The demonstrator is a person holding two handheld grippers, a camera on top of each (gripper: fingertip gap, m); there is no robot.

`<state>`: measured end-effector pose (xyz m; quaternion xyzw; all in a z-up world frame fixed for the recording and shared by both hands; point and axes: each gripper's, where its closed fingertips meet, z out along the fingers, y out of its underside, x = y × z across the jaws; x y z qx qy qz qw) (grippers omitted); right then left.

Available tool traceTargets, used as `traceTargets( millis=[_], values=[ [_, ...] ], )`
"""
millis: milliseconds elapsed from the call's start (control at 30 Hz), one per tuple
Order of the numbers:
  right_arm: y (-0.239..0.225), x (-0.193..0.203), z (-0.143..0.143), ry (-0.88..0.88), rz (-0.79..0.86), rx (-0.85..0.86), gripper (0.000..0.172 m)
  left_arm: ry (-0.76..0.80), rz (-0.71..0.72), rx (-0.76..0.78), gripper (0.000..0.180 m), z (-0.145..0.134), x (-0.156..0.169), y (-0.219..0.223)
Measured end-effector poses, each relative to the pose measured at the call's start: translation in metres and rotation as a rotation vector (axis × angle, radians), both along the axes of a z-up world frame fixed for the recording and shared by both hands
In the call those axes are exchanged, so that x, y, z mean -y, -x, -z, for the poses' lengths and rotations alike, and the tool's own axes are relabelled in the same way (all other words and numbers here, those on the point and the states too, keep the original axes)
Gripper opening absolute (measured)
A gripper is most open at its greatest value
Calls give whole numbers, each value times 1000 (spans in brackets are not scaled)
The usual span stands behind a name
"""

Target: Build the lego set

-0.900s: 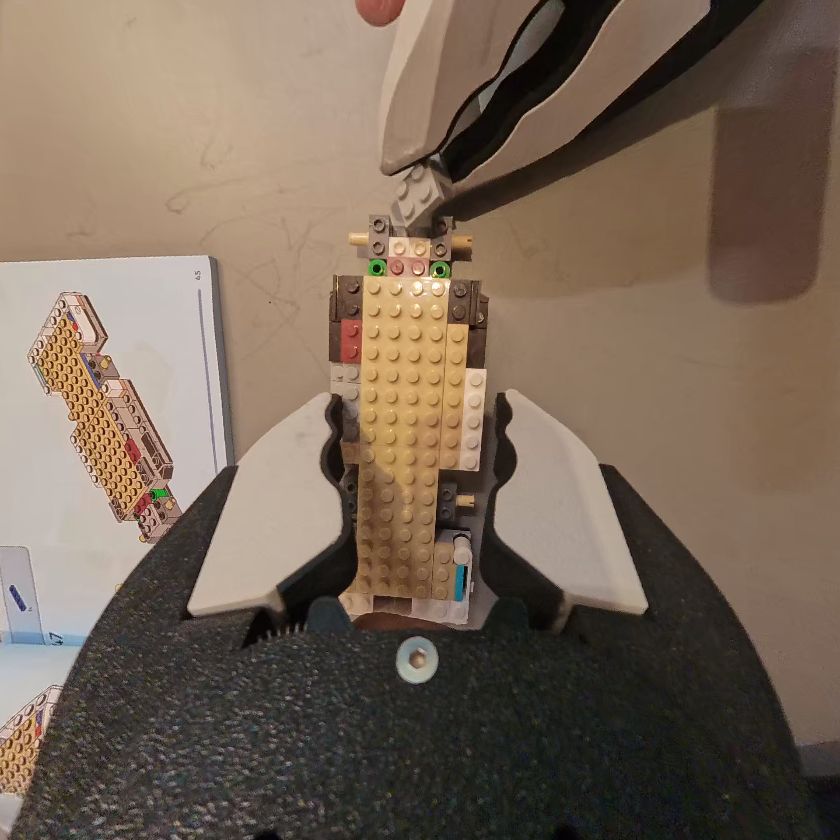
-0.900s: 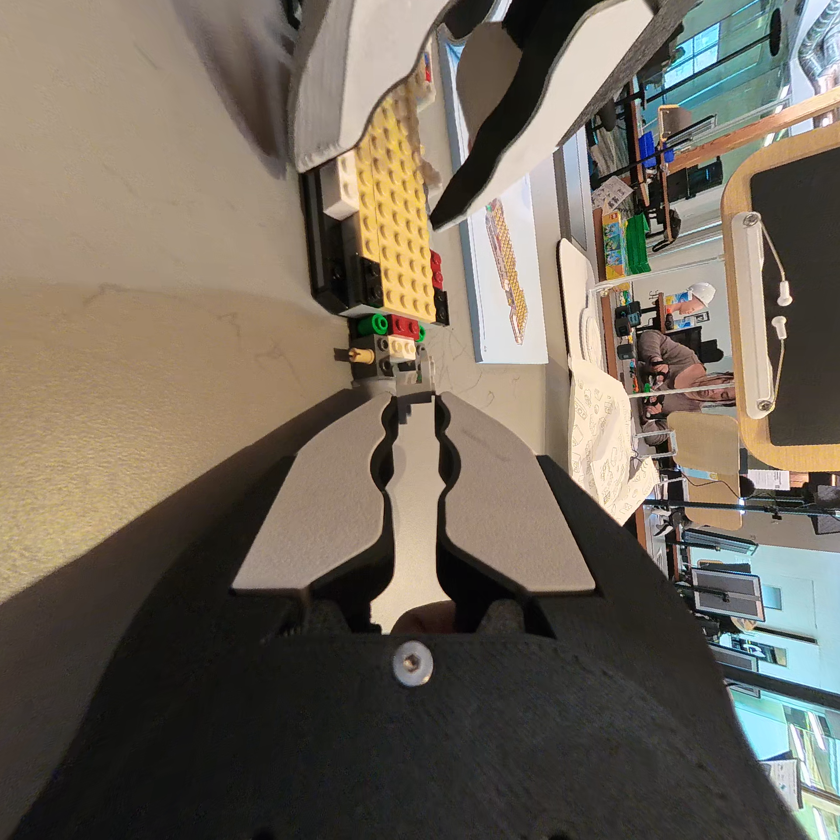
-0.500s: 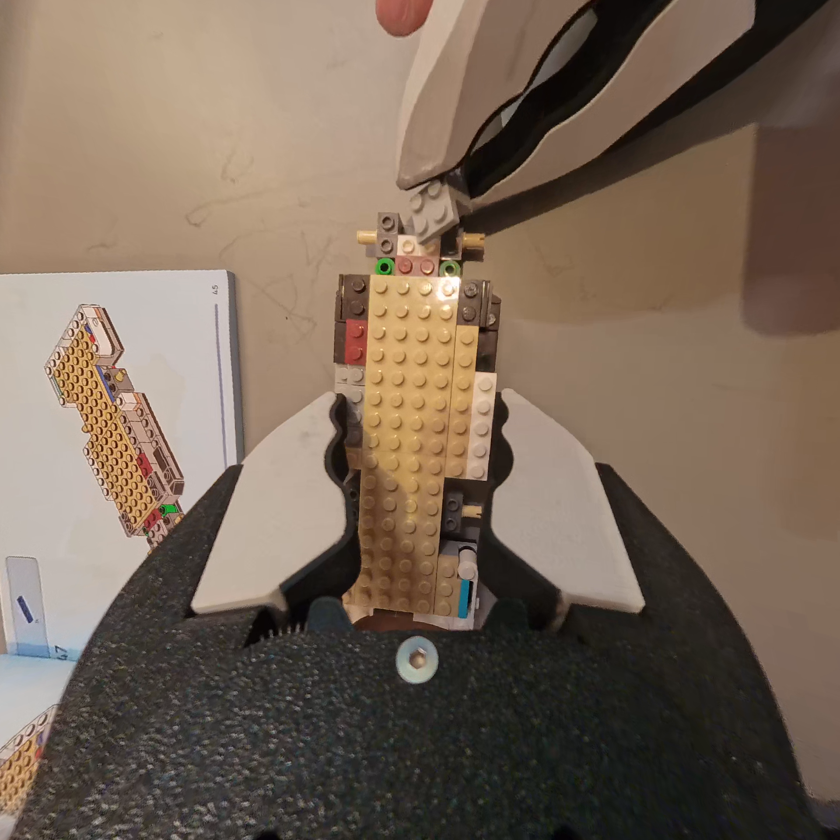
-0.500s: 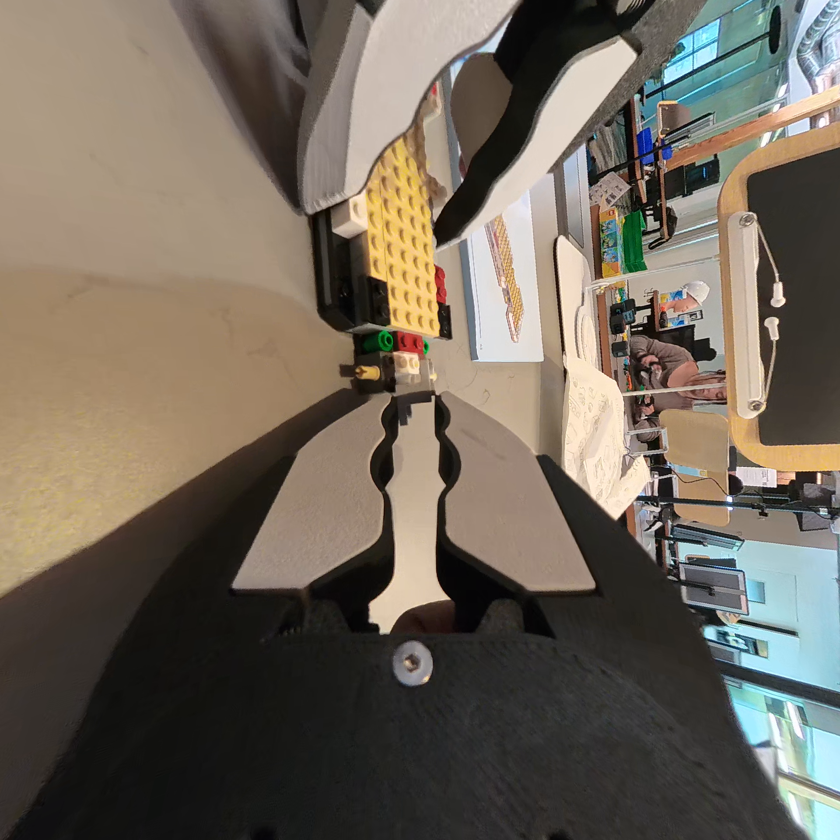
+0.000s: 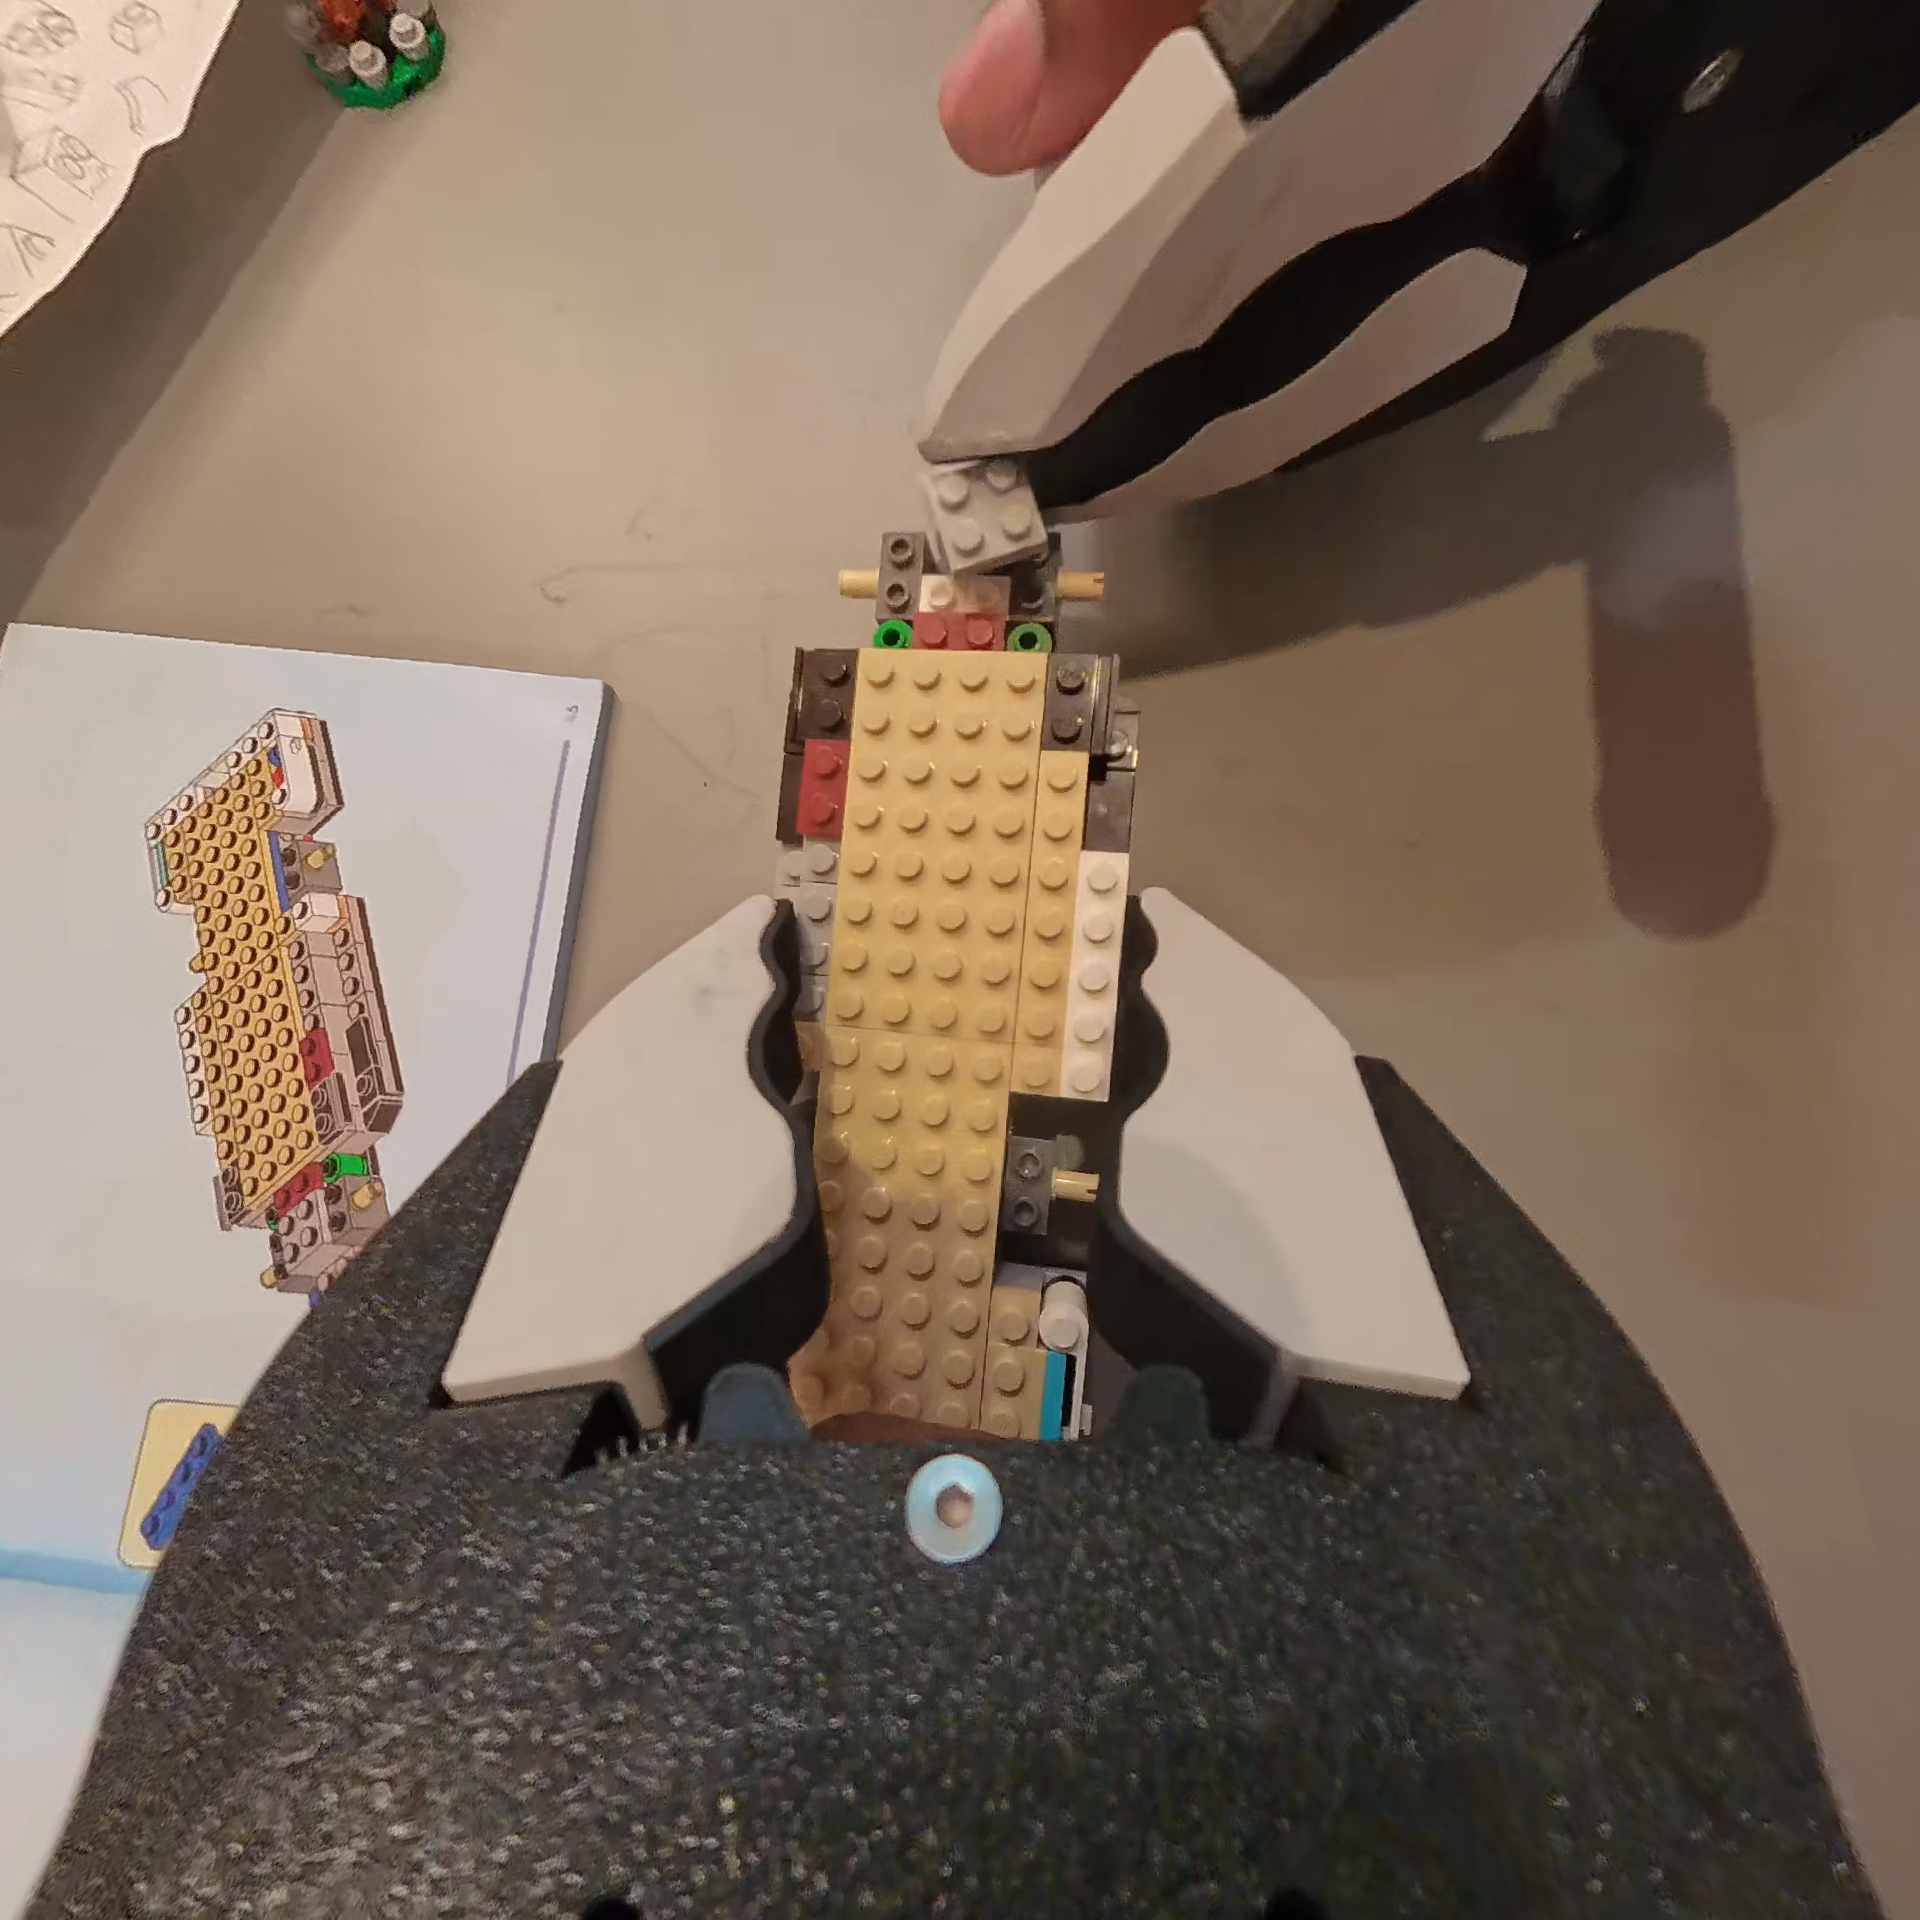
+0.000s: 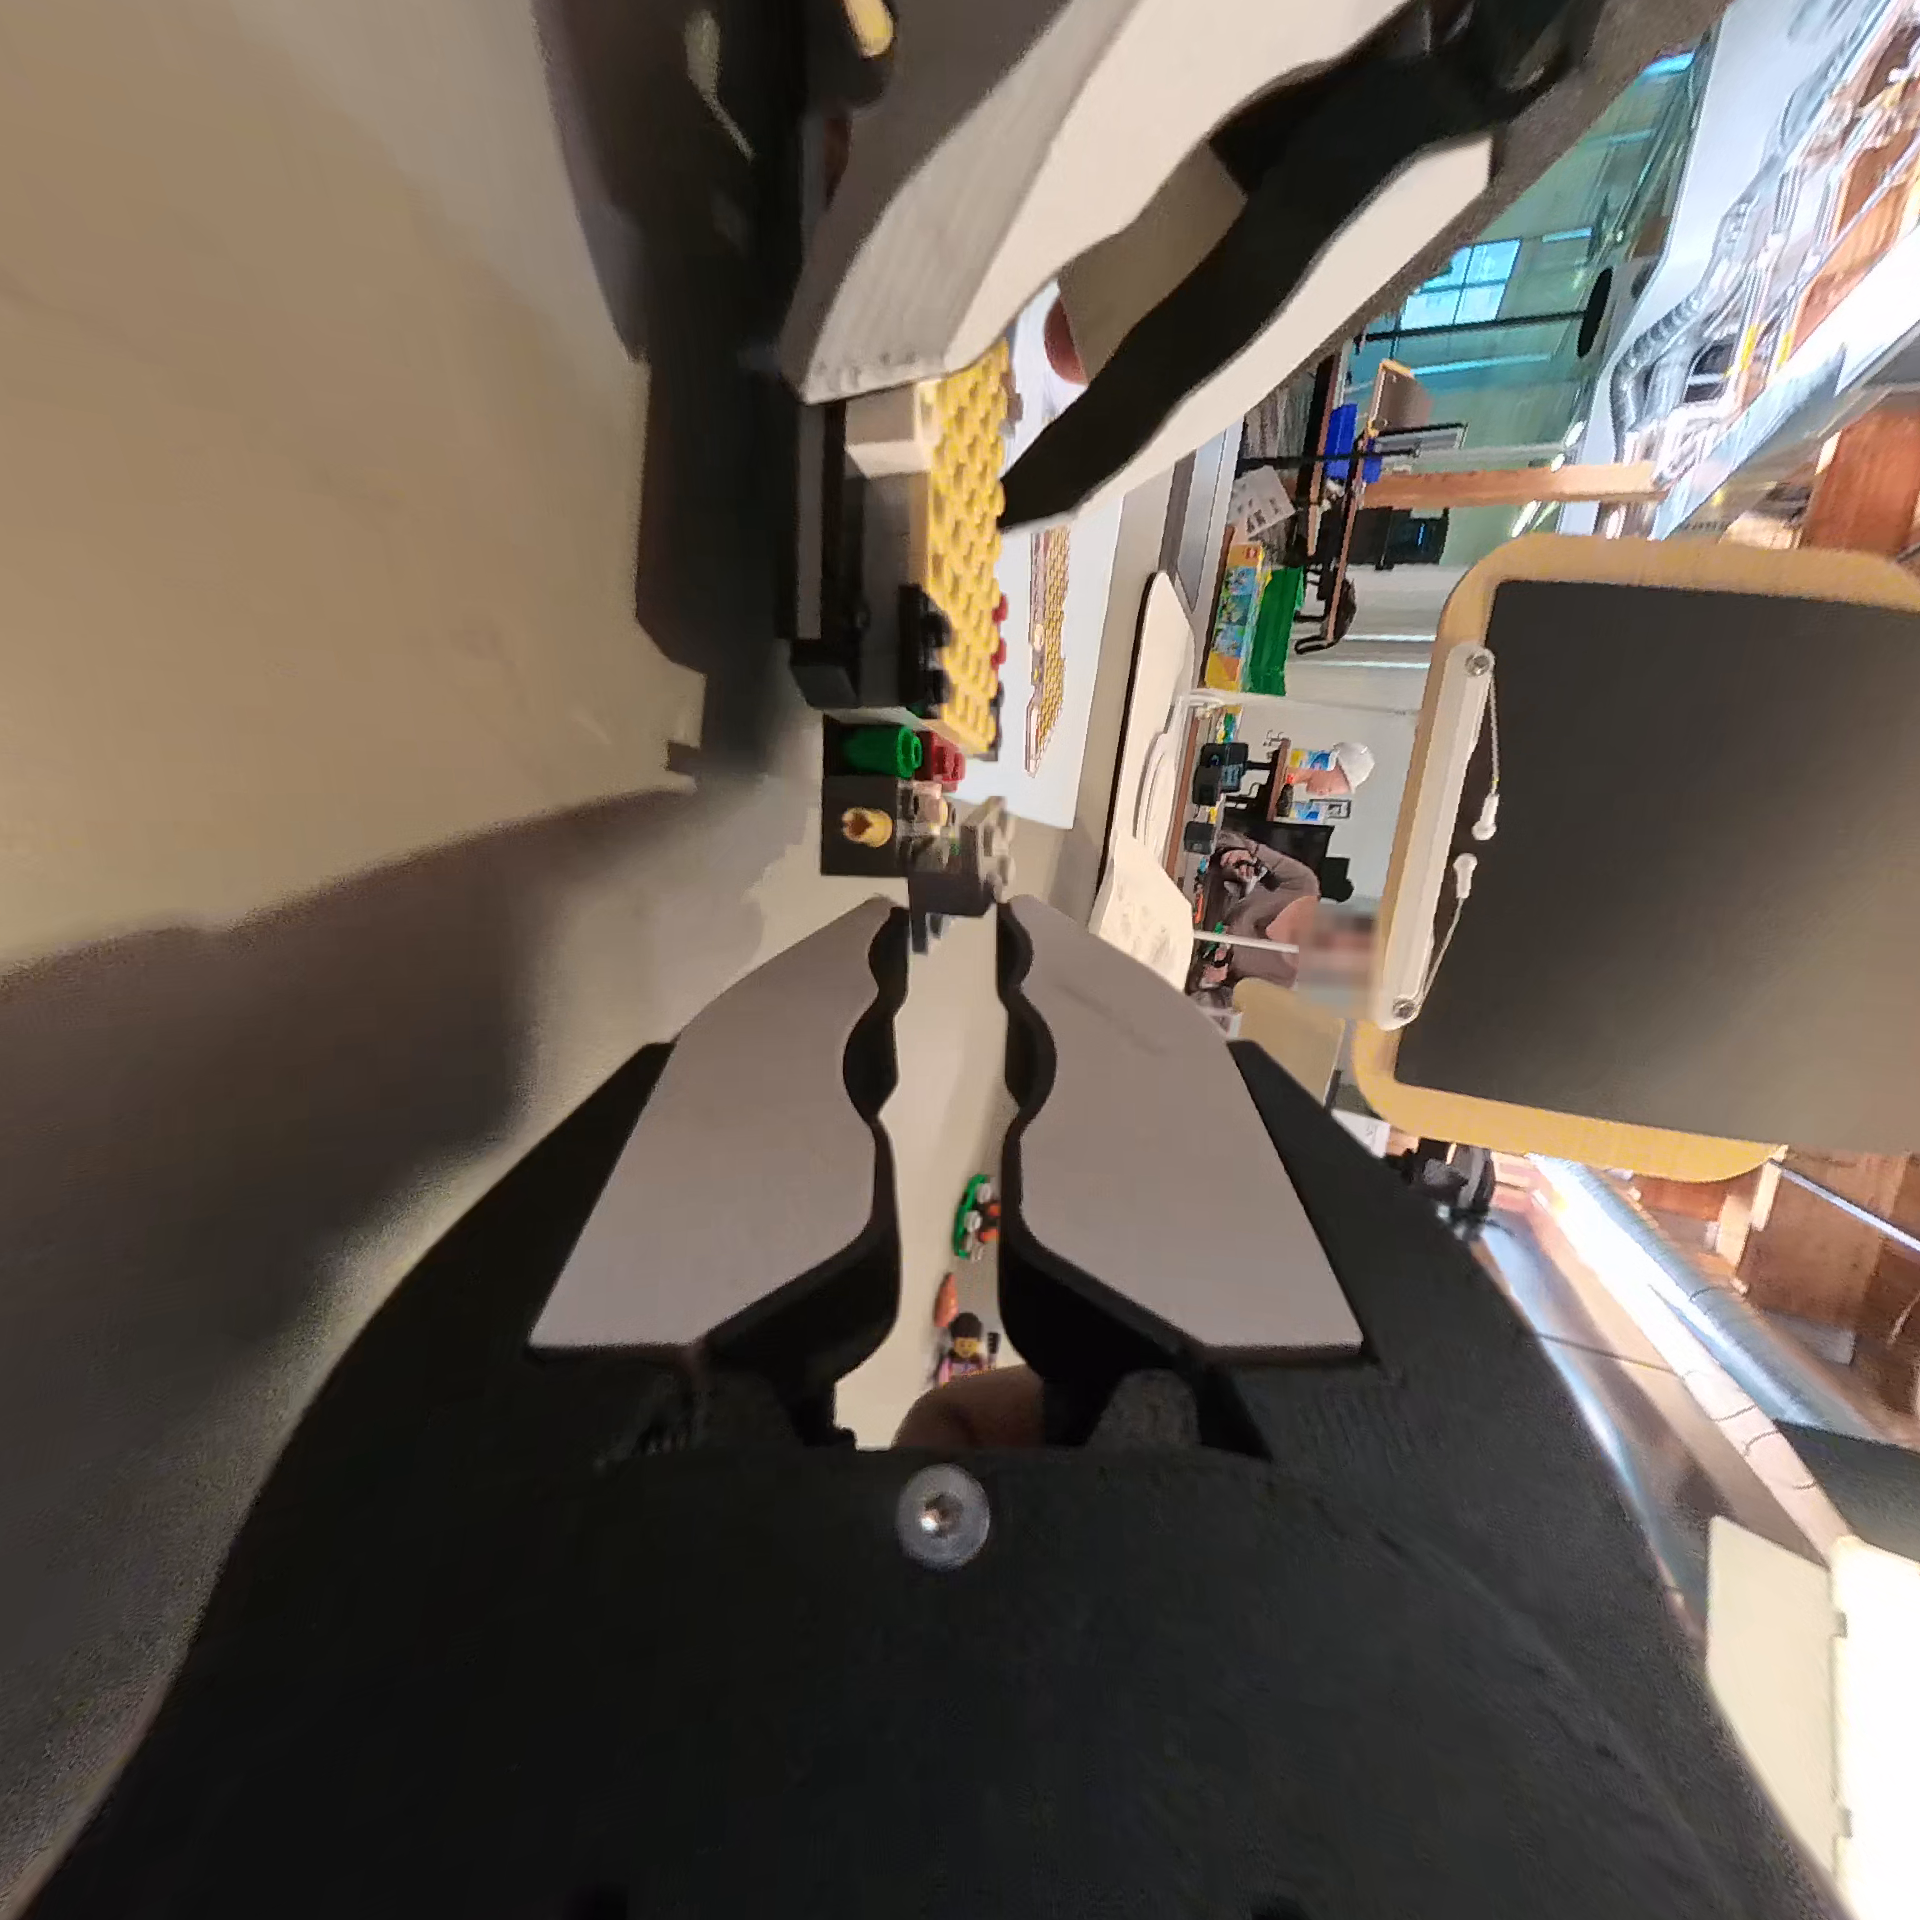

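Tan brick model clamped in left jaws, right jaws angled down pinching grey plate

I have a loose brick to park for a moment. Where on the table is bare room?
Bare tabletop lies right of the brick model, and another patch between the booklet and the small green build. It is crowded at the model's far end, where the right hand-held gripper holds a grey plate.

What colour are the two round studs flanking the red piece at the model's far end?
Green, clearest in the left wrist view.
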<state>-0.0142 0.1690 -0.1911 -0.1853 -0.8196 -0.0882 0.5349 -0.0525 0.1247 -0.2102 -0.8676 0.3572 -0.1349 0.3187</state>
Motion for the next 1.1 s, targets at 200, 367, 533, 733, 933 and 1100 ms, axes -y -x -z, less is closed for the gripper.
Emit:
traceTargets(
  millis=[200,367,533,733,933,1100],
  values=[
    [2,1,-3,-29,-24,38,17,-24,-7,64,59,-5,6,0],
    [3,6,0,-31,-65,66,19,-43,-14,80,58,-5,8,1],
    [4,8,2,-54,-110,63,24,-50,-12,87,58,-7,12,3],
    [5,6,-5,-79,-189,36,25,-70,8,120,58,-12,14,3],
    [6,9,-16,-137,-249,2,22,-92,36,150,57,-18,17,3],
    [5,11,-24,-206,-279,-25,7,-100,48,180,57,-22,19,3]
  ],
)
